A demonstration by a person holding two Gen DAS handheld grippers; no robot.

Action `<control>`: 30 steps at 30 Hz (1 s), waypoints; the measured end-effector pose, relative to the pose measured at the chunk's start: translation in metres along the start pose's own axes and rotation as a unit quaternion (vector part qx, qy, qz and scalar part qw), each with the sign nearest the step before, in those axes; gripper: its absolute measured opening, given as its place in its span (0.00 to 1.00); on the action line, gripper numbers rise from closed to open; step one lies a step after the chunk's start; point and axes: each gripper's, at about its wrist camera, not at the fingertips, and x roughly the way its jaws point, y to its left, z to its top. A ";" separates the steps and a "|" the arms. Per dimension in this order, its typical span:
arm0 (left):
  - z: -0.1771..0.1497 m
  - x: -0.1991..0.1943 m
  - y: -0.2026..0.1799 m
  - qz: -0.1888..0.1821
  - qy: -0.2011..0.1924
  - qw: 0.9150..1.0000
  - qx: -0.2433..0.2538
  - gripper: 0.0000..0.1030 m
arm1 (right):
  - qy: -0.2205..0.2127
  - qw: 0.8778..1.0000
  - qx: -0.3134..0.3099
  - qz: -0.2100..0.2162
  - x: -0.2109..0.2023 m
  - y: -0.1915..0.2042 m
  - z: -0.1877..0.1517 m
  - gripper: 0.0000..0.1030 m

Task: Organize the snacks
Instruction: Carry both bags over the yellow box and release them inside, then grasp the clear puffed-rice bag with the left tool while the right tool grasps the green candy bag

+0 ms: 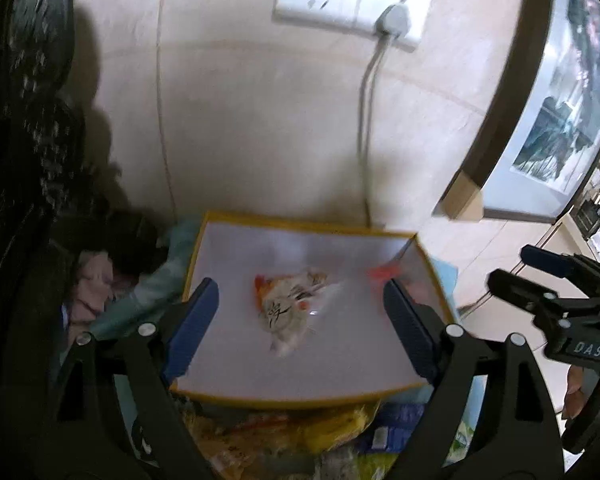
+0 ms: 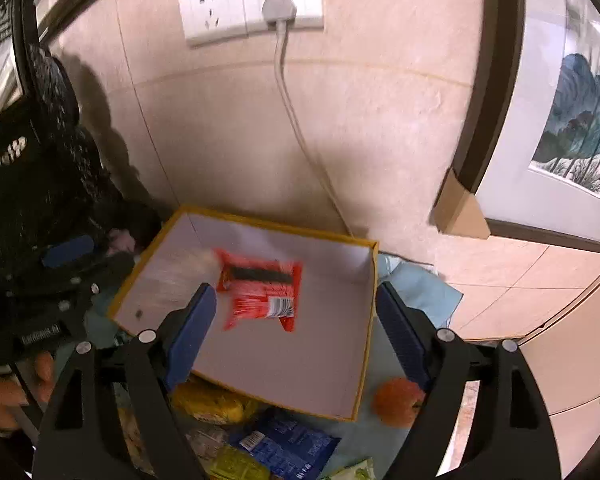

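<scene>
A shallow box with a yellow rim (image 1: 300, 222) (image 2: 260, 220) and a white floor stands on a teal cloth by the wall. Inside it lie a white-and-orange snack packet (image 1: 292, 308) (image 2: 192, 264) and a red snack packet (image 2: 260, 288) (image 1: 384, 272), both blurred. My left gripper (image 1: 300, 320) (image 2: 72, 264) hovers open above the box, nothing between its blue pads. Beside it, my right gripper (image 2: 296, 294) (image 1: 520, 270) also hangs open and empty over the box. Loose snacks lie in front of the box: a yellow packet (image 2: 208, 402) (image 1: 332, 428) and a blue packet (image 2: 284, 444).
An orange round fruit (image 2: 396, 400) sits right of the box's near corner. A wall socket (image 2: 252, 0) with a plugged cable (image 2: 296, 120) is behind. A framed painting (image 2: 572, 128) leans at the right, and a black mesh object (image 1: 32, 120) stands at the left.
</scene>
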 end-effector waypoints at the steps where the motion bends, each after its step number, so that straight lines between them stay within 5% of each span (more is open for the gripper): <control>1: -0.007 0.000 0.005 0.000 0.000 1.000 -0.002 0.84 | 0.001 1.000 0.001 0.003 0.000 -0.001 -0.007 0.80; 9: -0.094 -0.021 0.045 0.022 0.028 0.998 -0.057 0.84 | 0.050 0.999 0.007 -0.007 -0.002 -0.010 -0.094 0.80; 19: -0.246 -0.035 0.072 0.048 0.133 0.990 -0.022 0.84 | 0.132 0.991 -0.019 -0.032 0.013 -0.032 -0.220 0.93; 30: -0.274 -0.010 0.088 0.102 0.158 0.982 -0.013 0.84 | 0.170 0.983 -0.030 -0.058 0.056 -0.045 -0.233 0.95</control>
